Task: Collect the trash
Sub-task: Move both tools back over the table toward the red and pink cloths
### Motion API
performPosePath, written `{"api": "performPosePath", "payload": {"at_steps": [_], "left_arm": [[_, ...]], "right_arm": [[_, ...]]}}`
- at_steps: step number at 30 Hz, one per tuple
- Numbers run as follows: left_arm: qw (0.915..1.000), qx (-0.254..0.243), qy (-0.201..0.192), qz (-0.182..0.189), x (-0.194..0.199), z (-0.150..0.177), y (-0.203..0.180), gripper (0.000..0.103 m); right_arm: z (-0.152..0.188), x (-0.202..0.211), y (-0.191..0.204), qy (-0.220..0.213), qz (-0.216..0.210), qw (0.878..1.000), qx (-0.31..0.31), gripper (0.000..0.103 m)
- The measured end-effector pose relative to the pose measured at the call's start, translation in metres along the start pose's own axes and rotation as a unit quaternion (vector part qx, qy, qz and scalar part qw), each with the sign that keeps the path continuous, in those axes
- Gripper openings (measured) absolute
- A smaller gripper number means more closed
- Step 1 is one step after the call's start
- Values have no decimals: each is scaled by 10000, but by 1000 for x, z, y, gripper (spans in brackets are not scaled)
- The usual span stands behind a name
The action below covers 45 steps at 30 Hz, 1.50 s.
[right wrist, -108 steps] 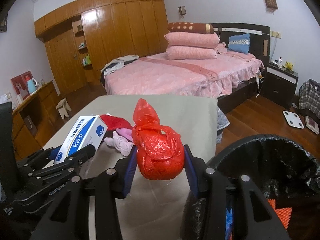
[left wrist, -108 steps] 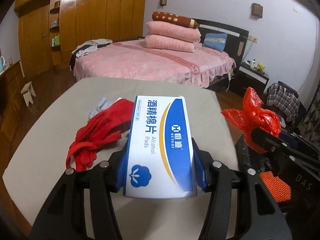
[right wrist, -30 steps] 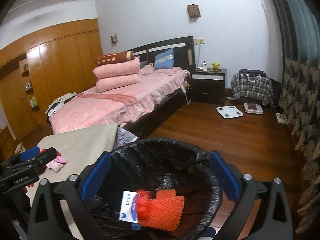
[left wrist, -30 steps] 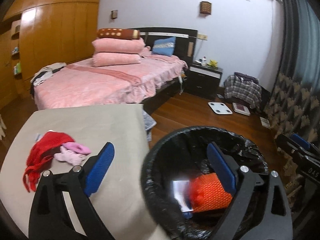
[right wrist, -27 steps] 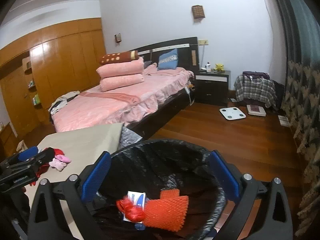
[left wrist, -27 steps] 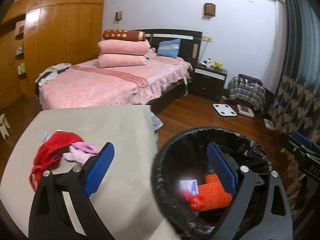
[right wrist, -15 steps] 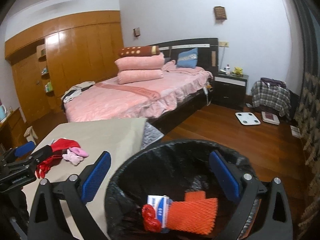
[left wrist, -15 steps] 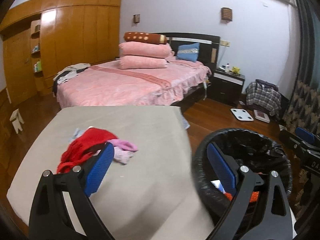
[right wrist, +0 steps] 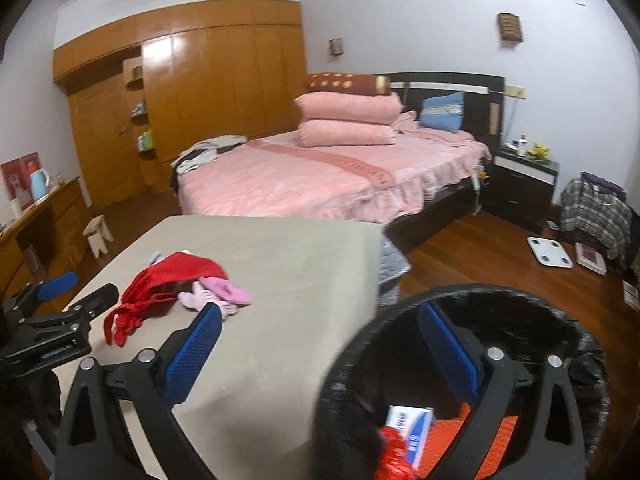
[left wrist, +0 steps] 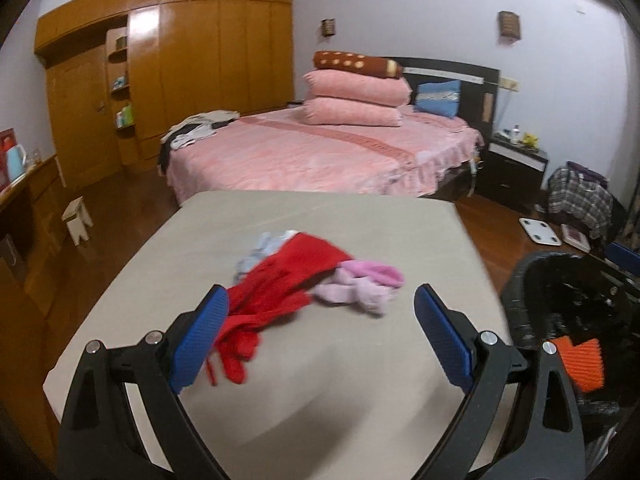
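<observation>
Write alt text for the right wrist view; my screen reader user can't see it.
The open right gripper hovers over the rim of a black-lined trash bin holding a white-and-blue box, red bag and orange mesh. Red and pink clothes lie on the beige table.

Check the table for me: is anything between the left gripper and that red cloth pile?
Nothing visible. The left gripper is open, and only bare table lies between it and the red cloth.

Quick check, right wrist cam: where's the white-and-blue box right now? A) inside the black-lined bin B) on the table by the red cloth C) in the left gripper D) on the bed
A: the white-and-blue box lies inside the black-lined bin, beside the red bag; both grippers are open and empty.
</observation>
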State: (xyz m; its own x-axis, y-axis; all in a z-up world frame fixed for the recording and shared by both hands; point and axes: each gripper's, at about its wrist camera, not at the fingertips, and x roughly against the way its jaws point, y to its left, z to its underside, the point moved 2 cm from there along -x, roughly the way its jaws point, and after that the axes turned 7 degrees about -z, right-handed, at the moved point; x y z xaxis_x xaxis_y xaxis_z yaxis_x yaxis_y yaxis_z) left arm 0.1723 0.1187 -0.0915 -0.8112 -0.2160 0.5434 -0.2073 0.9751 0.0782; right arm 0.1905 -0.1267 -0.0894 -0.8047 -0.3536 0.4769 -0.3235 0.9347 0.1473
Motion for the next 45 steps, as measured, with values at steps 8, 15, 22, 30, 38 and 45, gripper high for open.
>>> {"api": "performPosePath", "payload": {"at_steps": [8, 15, 22, 30, 38, 45], "left_arm": [[9993, 206, 238, -216, -30, 7, 29, 91], [9973, 259, 598, -347, -53, 28, 48, 83], [9952, 309, 855, -348, -76, 41, 57, 76], [9934, 382, 1072, -168, -94, 46, 63, 47], [9940, 415, 1003, 104, -80, 46, 53, 8], [9940, 365, 955, 397, -59, 51, 32, 4]], "right_arm": [[-1, -34, 22, 106, -176, 9998, 48, 97], [7, -61, 27, 327, -176, 9993, 70, 97], [18, -84, 34, 547, -223, 9982, 118, 97], [24, -98, 43, 692, -295, 9970, 185, 97], [28, -99, 44, 736, -293, 9967, 183, 97], [29, -97, 44, 735, -273, 9968, 163, 97]]}}
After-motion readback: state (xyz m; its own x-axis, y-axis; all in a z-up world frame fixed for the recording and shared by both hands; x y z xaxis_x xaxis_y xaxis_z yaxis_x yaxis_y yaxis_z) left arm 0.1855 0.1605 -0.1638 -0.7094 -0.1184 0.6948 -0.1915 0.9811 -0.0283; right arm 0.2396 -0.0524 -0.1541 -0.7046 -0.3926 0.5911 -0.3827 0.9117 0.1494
